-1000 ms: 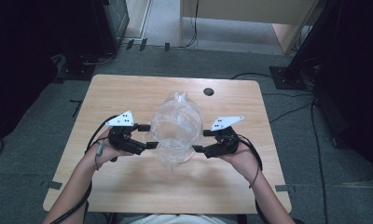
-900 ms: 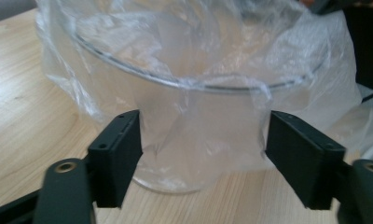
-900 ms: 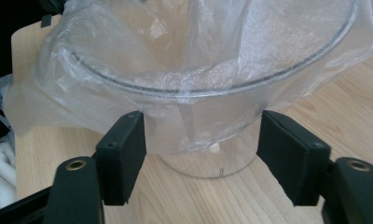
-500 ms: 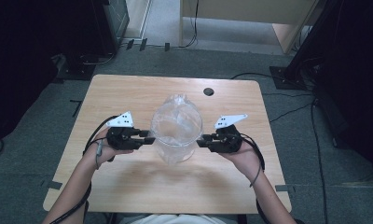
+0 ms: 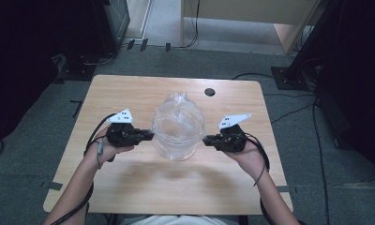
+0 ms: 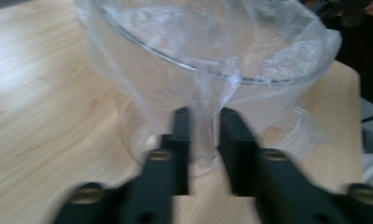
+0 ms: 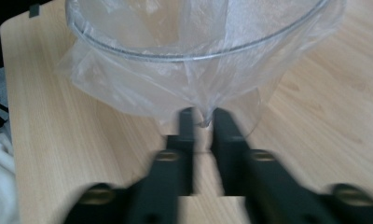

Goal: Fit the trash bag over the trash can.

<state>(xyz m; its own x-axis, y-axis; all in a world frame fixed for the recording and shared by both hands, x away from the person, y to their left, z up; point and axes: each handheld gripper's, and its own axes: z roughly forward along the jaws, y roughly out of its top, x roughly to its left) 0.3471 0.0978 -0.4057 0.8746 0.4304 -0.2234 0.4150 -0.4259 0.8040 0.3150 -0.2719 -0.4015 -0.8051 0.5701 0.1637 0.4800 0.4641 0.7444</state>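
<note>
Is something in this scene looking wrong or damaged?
Nothing looks damaged or spilled. The plastic bag lines the clear bowl, bunched unevenly at the far rim; the left tool and right tool pinch its edges.

No text, label, brand, number or sign can be read anywhere in these views. The clear plastic bag (image 5: 178,123) and the glass bowl (image 5: 177,140) it lines carry no print, and the wooden bench (image 5: 143,187) is plain, as are the grey plates atop each hand-held gripper.
</note>
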